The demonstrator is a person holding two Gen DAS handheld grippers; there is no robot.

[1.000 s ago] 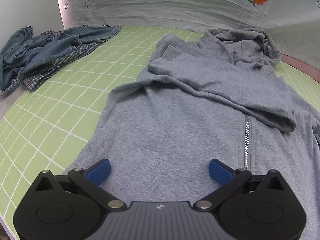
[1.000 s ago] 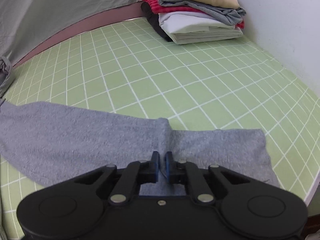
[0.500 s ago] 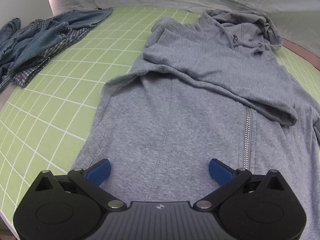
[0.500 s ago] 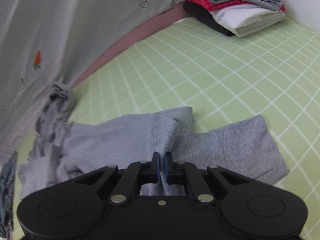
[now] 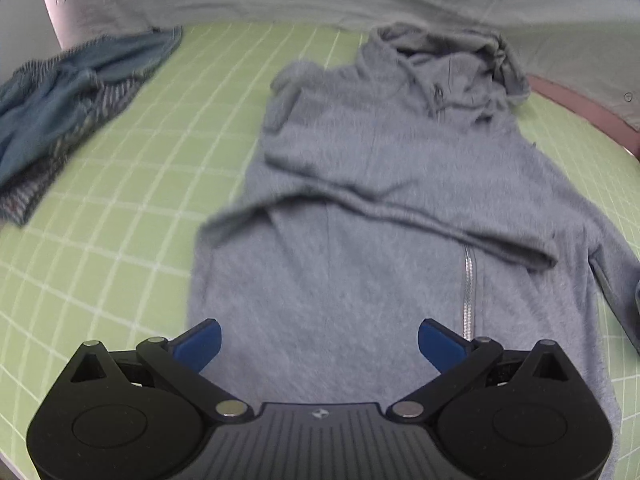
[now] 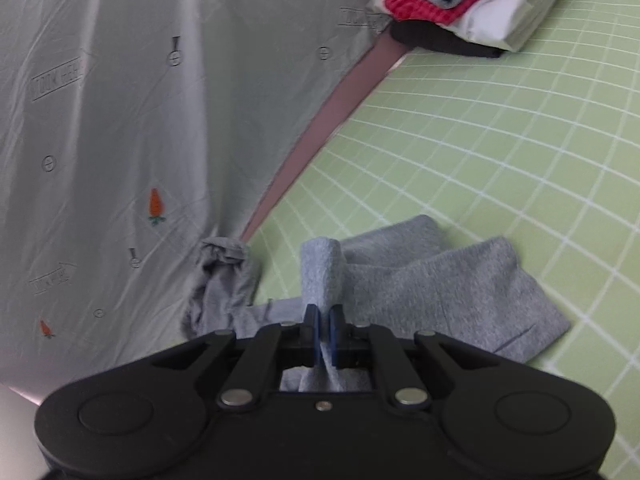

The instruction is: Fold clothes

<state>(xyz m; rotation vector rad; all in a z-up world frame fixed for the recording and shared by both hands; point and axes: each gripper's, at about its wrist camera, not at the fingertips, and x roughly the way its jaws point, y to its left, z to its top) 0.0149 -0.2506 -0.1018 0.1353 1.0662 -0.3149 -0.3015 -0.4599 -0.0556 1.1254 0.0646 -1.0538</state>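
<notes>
Both units: matte black housings, two round lobes each, silver pivot pins on the linkage arms. Left gripper (image 5: 319, 340) has blue finger pads (image 5: 199, 344), a ribbed grey centre plate and a small white logo. Right gripper (image 6: 324, 330): blue pads, one centre screw.

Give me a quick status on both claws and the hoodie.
Left claw open, over grey hoodie. Right claw shut on hoodie sleeve, sleeve lifted off green mat. Nothing in the way.
</notes>
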